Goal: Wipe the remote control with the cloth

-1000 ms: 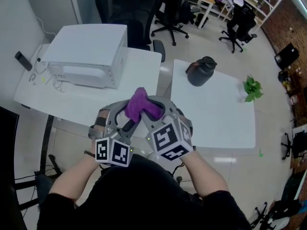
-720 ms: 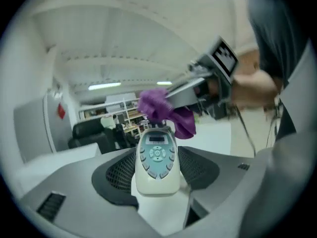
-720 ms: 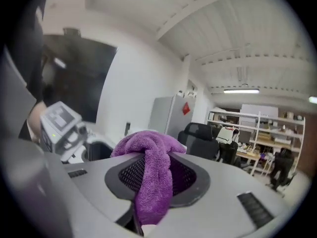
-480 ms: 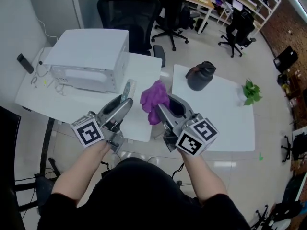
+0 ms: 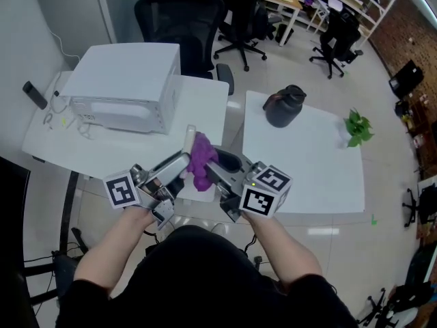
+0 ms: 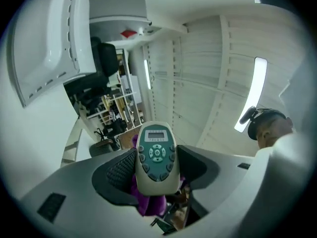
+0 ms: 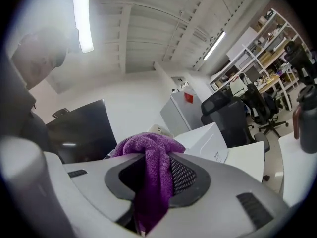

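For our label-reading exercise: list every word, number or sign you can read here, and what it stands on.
Nothing can be read.
Remote control: print above its screen, too small.
White box: label, blurred.
Marker cube: black-and-white squares, no letters.

We are holding the remote control (image 6: 157, 158) upright at the lower centre of the left gripper view. Its beige body is facing the camera, showing a green button panel and a small screen at the top. The left gripper (image 5: 176, 166) is clamping its sides. The purple cloth (image 7: 156, 175) is hanging bunched in the right gripper (image 5: 217, 173), sitting right behind the remote, just below the head view's centre.
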Tool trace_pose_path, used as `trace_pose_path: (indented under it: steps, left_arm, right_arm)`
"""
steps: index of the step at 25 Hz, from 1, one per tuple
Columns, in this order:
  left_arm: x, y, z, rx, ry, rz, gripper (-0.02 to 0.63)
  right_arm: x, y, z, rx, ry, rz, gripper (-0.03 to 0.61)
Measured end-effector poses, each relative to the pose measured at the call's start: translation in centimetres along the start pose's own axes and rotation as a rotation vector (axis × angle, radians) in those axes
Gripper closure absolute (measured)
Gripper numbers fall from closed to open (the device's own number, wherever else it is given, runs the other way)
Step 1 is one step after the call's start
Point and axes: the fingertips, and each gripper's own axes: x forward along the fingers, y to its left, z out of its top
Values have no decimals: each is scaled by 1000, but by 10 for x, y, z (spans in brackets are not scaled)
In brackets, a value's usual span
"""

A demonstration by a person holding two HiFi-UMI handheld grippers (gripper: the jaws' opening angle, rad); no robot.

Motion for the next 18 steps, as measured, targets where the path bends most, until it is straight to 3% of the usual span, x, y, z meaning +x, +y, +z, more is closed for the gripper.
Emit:
trace_pose_path:
  steps: [4, 7, 11, 13, 18]
  left_arm:
    - [0, -2, -19, -14, 50, -19, 354]
    - [-1, -2, -12, -17, 16, -25, 354]
    - [-2, -6, 27, -13, -104, -41, 354]
    - [0, -12, 39, -6, -125, -59, 354]
    - [3, -17, 18, -16, -16, -83, 354]
  right_arm:
    - [-7, -15, 32, -31, -58, -44, 457]
    - [-13, -13, 45, -46, -86, -42, 457]
    - [-6, 16, 12, -43, -8, 54, 457]
    - [1, 28, -8, -33, 39, 94, 457]
    - [2, 26, -8, -26, 35, 89, 457]
